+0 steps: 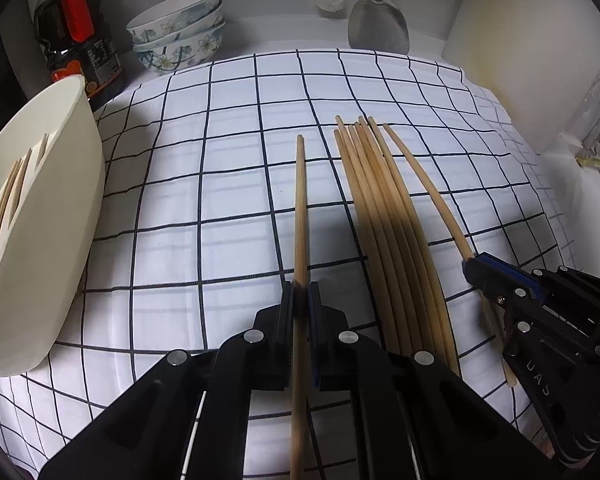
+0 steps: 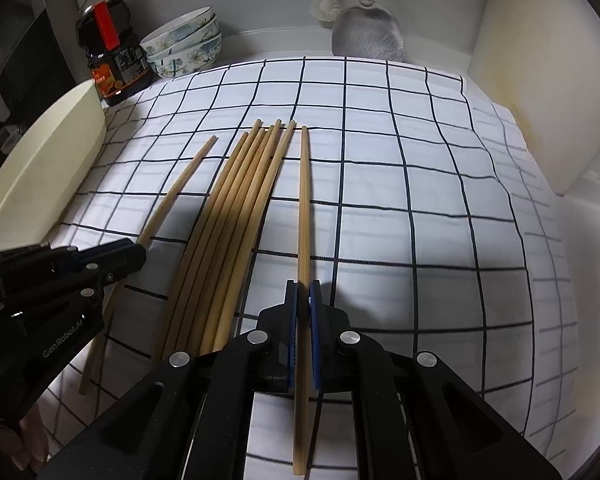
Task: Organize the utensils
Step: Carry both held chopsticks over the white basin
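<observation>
Left wrist view: the left gripper (image 1: 301, 294) pinches a single chopstick (image 1: 300, 200) beside the chopstick bundle (image 1: 384, 220) on the checked cloth (image 1: 180, 200); gripped off-centre, it may pivot short of the cream holder (image 1: 60, 200).

Right wrist view: the right gripper (image 2: 303, 294) clamps the outermost chopstick (image 2: 305, 200); lifting could nudge the bundle.

Matt wooden chopsticks (image 2: 236, 216); checked cloth (image 2: 420, 200) (woven); shiny metal spatula (image 1: 378, 24).

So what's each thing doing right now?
left hand-held gripper: shut on one chopstick
right hand-held gripper: shut on another chopstick
loose chopsticks: lying flat on the cloth
cream holder: holding some chopsticks
bowls: stacked
bottle: upright, capped
</observation>
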### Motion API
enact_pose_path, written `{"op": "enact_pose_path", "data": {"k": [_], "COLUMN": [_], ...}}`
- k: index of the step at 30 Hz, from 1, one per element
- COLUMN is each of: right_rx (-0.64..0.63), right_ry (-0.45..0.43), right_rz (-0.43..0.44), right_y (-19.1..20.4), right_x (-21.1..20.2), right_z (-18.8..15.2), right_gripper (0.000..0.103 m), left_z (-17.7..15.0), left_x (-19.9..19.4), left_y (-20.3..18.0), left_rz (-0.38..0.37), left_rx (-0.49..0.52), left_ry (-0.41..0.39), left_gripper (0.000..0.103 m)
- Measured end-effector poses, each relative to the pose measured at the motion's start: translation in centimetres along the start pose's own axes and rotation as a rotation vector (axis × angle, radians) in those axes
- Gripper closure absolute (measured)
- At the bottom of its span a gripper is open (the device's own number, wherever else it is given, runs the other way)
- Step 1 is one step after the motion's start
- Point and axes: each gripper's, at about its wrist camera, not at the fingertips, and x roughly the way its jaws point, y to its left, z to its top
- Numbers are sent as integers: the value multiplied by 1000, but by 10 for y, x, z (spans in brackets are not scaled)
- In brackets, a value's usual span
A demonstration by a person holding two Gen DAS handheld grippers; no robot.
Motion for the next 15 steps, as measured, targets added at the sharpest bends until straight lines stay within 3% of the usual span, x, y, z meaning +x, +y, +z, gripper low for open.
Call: {"op": "enact_pose_path", "data": {"k": [8, 15], "right_rx": [43, 0], "right_ry": [-26, -61], "right_rz": [35, 61], "right_y": [4, 29], "right_x": [-30, -59], "right_z": [3, 17], "right_gripper": [97, 97], "left_z": [-1, 7], "left_x": [-30, -70], "left_y": [13, 34], "left_rz": [-19, -22], "left_rx": [-10, -25], "left_ry": [-22, -78], "left_gripper": [96, 96]}}
